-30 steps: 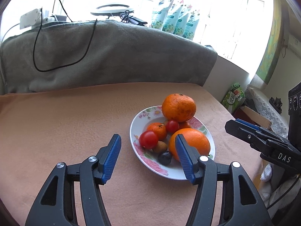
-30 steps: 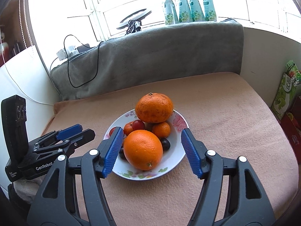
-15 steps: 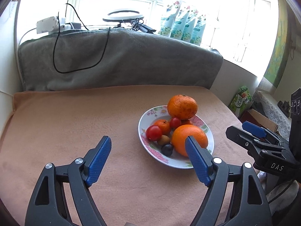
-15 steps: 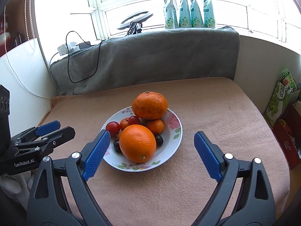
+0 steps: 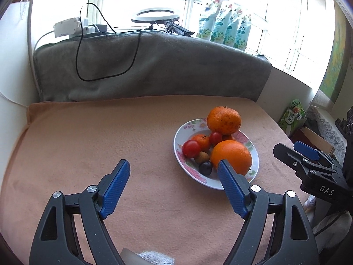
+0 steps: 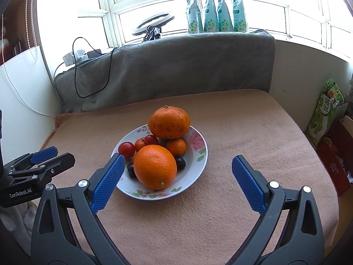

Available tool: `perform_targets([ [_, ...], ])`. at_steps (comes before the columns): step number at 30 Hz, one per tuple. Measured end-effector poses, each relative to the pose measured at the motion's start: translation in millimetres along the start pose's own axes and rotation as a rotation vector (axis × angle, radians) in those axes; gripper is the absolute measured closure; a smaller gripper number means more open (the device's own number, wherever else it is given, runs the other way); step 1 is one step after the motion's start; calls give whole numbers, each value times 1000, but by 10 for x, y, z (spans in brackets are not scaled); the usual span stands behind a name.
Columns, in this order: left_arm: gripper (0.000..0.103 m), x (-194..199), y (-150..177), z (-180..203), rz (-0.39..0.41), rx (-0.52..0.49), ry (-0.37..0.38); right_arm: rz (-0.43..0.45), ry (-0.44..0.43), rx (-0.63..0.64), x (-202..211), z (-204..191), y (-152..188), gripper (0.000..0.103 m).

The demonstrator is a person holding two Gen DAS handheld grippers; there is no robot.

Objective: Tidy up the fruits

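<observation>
A flowered white plate (image 5: pixel 176 145) (image 6: pixel 203 154) on the peach cloth holds a large smooth orange (image 5: pixel 231 156) (image 6: pixel 154 166), a bigger speckled mandarin (image 5: pixel 224 120) (image 6: pixel 168 122), small mandarins, cherry tomatoes (image 5: pixel 190 148) (image 6: pixel 126 149) and dark grapes. My left gripper (image 5: pixel 173 165) hangs open to the plate's left, its right finger crossing the plate's near rim. My right gripper (image 6: pixel 178 158) faces the plate, its jaws still opening; the orange sits just beyond them, untouched. Neither gripper holds anything.
A grey blanket (image 5: pixel 154 66) with a black cable drapes the back ledge. Refill pouches (image 6: pixel 216 8) and a ring light (image 5: pixel 155 14) stand at the window. Boxes and a green carton (image 6: pixel 326 114) sit off the right edge. Peach cloth (image 5: pixel 88 143) spreads left of the plate.
Both grippers opened wide and drew back from the plate. The orange, between the right gripper's fingers a second ago, now lies free on the plate beyond them.
</observation>
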State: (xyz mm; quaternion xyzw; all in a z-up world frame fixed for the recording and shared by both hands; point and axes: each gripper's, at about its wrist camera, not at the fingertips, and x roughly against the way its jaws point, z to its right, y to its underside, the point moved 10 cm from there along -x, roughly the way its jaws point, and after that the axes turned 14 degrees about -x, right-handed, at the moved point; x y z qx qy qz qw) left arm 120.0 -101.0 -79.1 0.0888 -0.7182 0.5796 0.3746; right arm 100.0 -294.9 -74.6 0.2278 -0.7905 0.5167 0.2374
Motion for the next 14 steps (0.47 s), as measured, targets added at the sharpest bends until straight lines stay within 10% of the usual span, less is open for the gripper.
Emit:
perform_targets([
  [14, 20, -31, 9, -27, 12, -10, -9, -38, 18, -57, -147, 227, -17, 3],
])
